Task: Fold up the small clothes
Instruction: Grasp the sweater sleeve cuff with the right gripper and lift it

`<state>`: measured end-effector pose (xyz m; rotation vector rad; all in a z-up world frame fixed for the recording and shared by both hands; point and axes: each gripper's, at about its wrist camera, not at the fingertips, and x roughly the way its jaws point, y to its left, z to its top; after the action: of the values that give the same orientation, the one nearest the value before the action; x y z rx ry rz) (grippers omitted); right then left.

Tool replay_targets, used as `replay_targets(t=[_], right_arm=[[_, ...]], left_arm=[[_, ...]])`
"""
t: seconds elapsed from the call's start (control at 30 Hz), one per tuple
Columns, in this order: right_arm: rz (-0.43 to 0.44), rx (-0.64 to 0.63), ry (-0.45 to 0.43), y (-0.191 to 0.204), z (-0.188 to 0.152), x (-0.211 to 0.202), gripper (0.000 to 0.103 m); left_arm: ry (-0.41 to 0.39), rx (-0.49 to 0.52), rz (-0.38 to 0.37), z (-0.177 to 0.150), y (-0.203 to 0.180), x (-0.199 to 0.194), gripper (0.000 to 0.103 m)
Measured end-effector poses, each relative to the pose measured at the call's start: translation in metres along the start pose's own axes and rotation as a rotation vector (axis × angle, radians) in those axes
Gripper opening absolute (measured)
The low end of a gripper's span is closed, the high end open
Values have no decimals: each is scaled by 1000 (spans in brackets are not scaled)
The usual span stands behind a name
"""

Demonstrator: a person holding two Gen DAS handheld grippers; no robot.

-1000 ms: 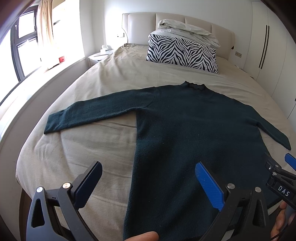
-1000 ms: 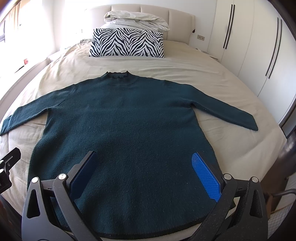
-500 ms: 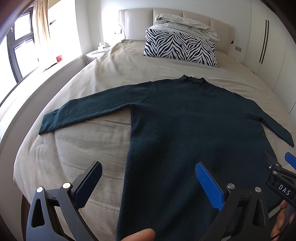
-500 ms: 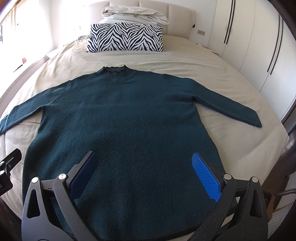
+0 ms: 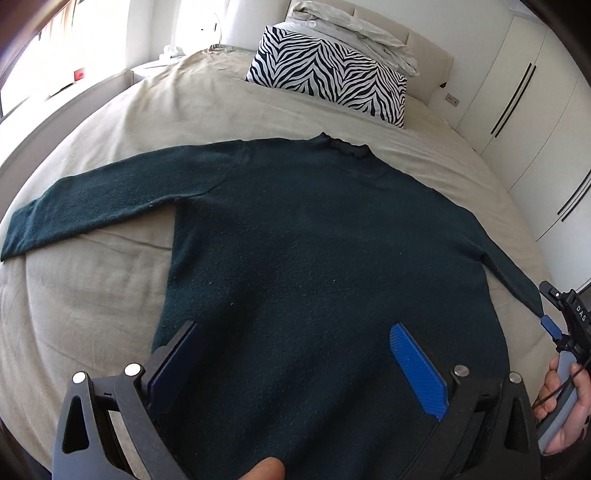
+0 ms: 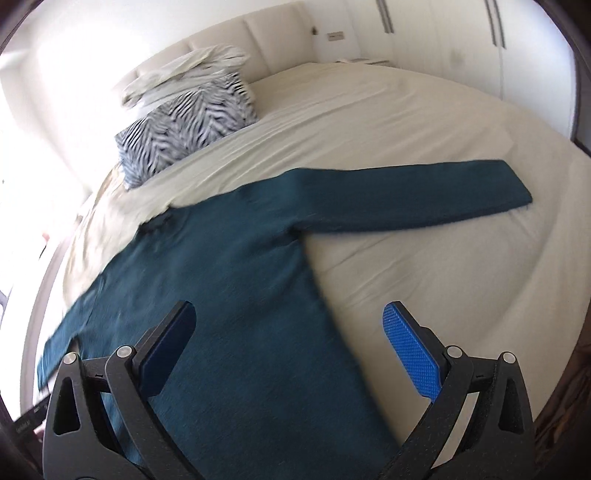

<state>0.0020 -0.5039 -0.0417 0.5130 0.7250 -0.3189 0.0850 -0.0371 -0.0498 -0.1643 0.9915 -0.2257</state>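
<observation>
With both claws spread wide and gripping nothing, we're looking down at a dark teal sweater laid flat on the beige bed, collar toward the headboard, both sleeves stretched out to the sides. The left claw hovers over the lower body of the sweater, blue pads well apart, a fingertip poking in at the bottom edge of its view. Out at the right edge of that view, a hand grips the handle of the other tool near the cuff of the sweater's sleeve. The right claw hangs above the sweater's side edge, one finger over the knit, the other over bare sheet; its view is tilted and blurred. Up by the headboard sits a zebra-print pillow with a crumpled pale blanket piled on top.
</observation>
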Motion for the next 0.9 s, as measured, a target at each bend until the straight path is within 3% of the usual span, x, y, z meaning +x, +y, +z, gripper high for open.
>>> replay_targets(t=[0.13,0.2,0.27,0.37,0.47,0.57,0.63,0.67,0.7,0.8,0.9], right_arm=[[-6,244,-46,-107,46,27,103],[-14,371,-24,-157,58,46,103],[-15,499,-8,-201,63,63,103],[32,630,-16,-246,68,86,100],[70,666,-75,-264,86,97,99],[95,696,-94,-285,110,116,86],[100,704,-92,-297,123,132,65],[87,697,-81,-304,134,139,41],[70,685,-61,-308,141,147,25],[34,624,-47,-294,168,158,10],[42,472,-83,-242,189,141,9]], left_arm=[[-27,18,-60,15,-14,17,103],[21,1,-153,20,-19,32,103],[71,-2,-167,22,-26,45,103],[119,8,-156,22,-37,63,103],[143,-37,-167,22,-37,75,103],[164,-92,-225,23,-32,86,103],[163,-111,-253,26,-28,89,102],[157,-111,-255,28,-28,91,101],[150,-108,-261,30,-28,92,98],[139,-102,-274,39,-25,95,87],[127,-121,-312,48,-22,98,84]])
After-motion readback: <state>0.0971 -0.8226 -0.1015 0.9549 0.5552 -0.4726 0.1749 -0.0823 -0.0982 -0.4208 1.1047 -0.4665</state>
